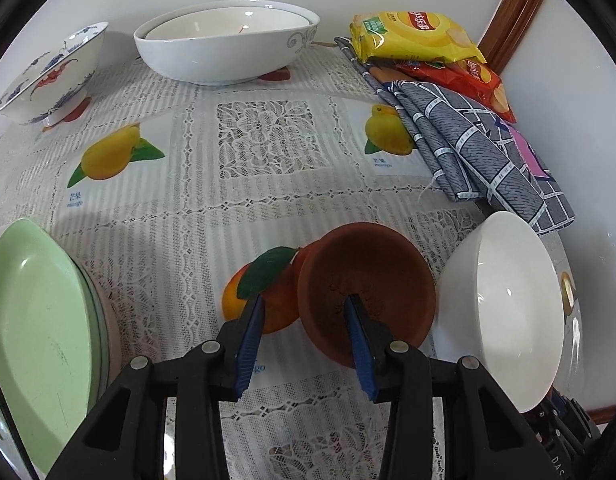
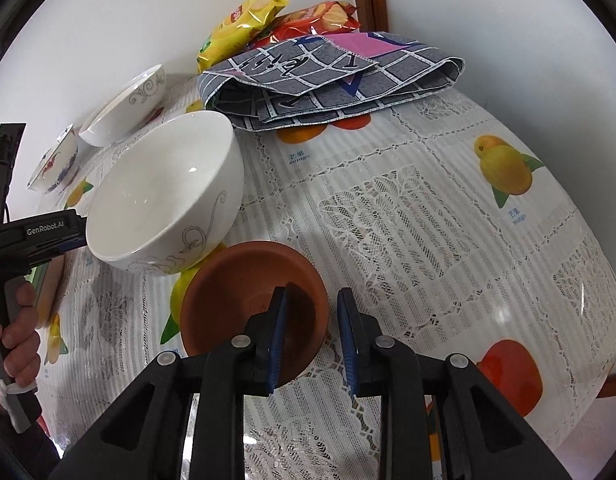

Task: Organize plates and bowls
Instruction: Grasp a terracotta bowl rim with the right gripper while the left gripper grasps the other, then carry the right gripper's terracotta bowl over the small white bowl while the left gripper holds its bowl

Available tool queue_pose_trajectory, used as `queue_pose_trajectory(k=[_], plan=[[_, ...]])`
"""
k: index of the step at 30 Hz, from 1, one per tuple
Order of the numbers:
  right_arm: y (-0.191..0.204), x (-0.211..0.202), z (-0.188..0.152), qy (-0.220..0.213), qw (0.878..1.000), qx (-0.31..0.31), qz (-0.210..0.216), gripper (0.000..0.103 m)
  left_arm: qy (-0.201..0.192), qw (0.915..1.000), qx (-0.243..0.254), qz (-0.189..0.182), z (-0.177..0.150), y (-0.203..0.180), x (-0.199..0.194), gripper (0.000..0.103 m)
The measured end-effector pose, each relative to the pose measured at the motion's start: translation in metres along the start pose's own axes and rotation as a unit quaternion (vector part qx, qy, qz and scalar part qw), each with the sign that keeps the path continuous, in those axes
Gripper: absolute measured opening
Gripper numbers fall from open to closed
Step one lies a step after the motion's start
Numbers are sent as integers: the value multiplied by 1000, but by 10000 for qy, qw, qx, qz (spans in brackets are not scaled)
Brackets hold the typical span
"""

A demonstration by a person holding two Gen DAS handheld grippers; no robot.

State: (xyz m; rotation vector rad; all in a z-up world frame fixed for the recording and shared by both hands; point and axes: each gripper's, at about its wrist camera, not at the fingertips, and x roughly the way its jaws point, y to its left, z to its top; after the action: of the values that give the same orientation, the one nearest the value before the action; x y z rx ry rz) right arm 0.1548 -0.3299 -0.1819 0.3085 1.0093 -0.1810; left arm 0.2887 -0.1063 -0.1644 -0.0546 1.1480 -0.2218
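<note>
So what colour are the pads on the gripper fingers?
Blue pads, clearest in the right wrist view.

A lace-patterned plastic cloth [image 1: 268,184] printed with mangoes and oranges covers the bench; at its far corner by the white wall lies a folded grey checked fabric [image 1: 480,148] with a pink patch showing on top. Behind the fabric sit two snack bags — a yellow bag [image 1: 412,36] stacked on a red bag [image 1: 472,80]; a brown wooden frame [image 1: 512,20] runs up the wall just beside them.

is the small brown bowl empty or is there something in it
Empty. Both wrist views look into the brown bowl and show only its bare, speckled inside; no food or other dish inside.
</note>
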Motion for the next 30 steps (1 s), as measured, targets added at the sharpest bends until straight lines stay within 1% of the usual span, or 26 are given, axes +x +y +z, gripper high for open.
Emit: queue_pose_trajectory(k=[3,5,7,10,16,19,24,30], plan=[[1,1,0,-79,10000,12,-18,25,-17,10000,70,-5,0,-3,1,31],[2,2,1,-82,9999,-58,-52,24,-17,10000,84,-34,0,-4,2,23],[5,2,1,-66,9999,-125,-24,18,-1,9999,85,-113,0,-5,2,19],[5,2,3,-57,9999,-95,-22,16,-47,9998,167,-41,-1,-9,0,18],[3,-4,4,-111,9999,-1,112,10,-100,9999,97,-25,-3,-4,-7,8],[5,-10,4,-179,9998,-4,124,9,-127,9998,100,-87,-5,-3,-14,8],[8,-20,3,-228,9997,7,110,9,-179,9997,166,-77,-11,-4,-27,8],[8,-39,-1,-334,9993,95,118,9,-349,9992,147,-131,-18,0,-54,8]])
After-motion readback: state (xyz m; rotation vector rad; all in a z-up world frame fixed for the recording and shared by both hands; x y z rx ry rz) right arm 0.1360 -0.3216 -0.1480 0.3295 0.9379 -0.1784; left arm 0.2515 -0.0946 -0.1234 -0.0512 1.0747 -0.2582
